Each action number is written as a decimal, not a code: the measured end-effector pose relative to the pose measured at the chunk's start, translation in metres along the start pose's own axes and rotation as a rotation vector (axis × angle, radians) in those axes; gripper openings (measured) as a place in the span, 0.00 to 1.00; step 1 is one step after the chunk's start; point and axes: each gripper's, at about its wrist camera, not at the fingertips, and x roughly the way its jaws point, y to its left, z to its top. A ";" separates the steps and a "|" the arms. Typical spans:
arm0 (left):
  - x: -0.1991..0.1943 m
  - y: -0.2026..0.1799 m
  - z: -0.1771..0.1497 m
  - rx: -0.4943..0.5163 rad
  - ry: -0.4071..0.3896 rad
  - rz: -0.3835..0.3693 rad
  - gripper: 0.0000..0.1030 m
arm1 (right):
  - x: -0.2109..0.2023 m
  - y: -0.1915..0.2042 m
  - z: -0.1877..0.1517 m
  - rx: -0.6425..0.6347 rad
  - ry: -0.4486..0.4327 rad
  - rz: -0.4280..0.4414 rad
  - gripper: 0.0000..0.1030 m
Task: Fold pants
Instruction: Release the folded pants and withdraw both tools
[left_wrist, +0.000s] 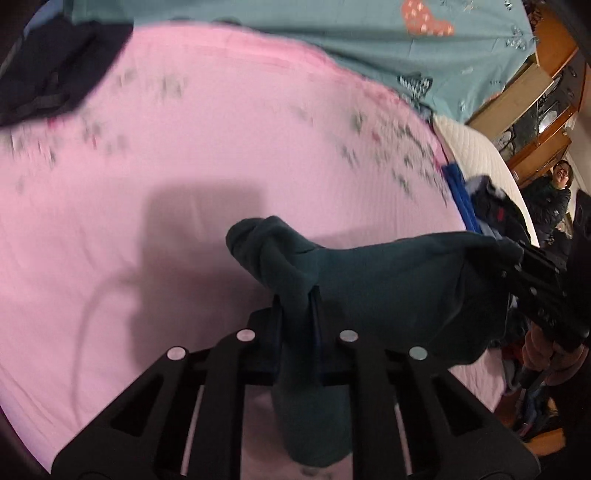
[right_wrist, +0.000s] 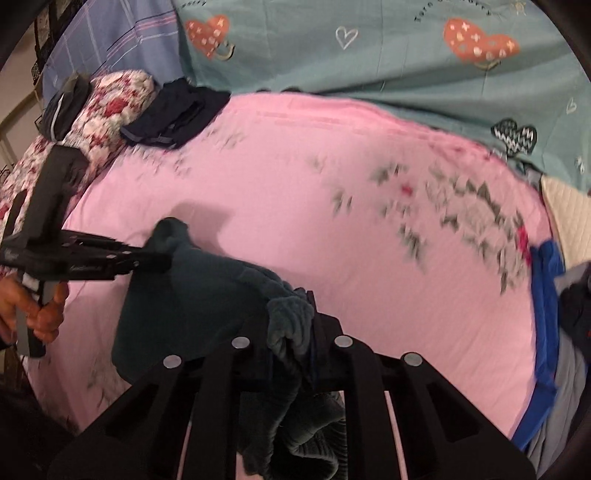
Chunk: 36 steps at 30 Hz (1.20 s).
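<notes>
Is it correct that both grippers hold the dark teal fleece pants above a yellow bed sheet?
Not quite: the sheet is pink, not yellow, as the right wrist view shows. The rest stands: the left gripper and the right gripper both hold the dark teal fleece pants above it.

A bed is lying under a pink sheet (right_wrist: 295, 206) with a teal heart-print blanket (right_wrist: 388, 62) bunching along its far side, while wooden shelving (left_wrist: 532, 96) is standing at the right beyond a white quilted mattress (left_wrist: 476, 147).

pants (left_wrist: 369, 280): teal fleecy cloth | sheet (left_wrist: 221, 147): smooth pink cloth
</notes>
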 end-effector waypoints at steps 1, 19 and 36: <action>-0.003 0.001 0.018 0.013 -0.043 0.022 0.12 | 0.007 -0.004 0.017 -0.008 -0.023 -0.009 0.13; 0.041 0.066 0.182 -0.046 -0.161 0.546 0.91 | 0.143 -0.073 0.154 -0.016 -0.060 -0.131 0.86; -0.082 -0.038 0.048 0.098 -0.202 0.479 0.98 | -0.016 0.026 0.065 0.124 -0.112 -0.171 0.99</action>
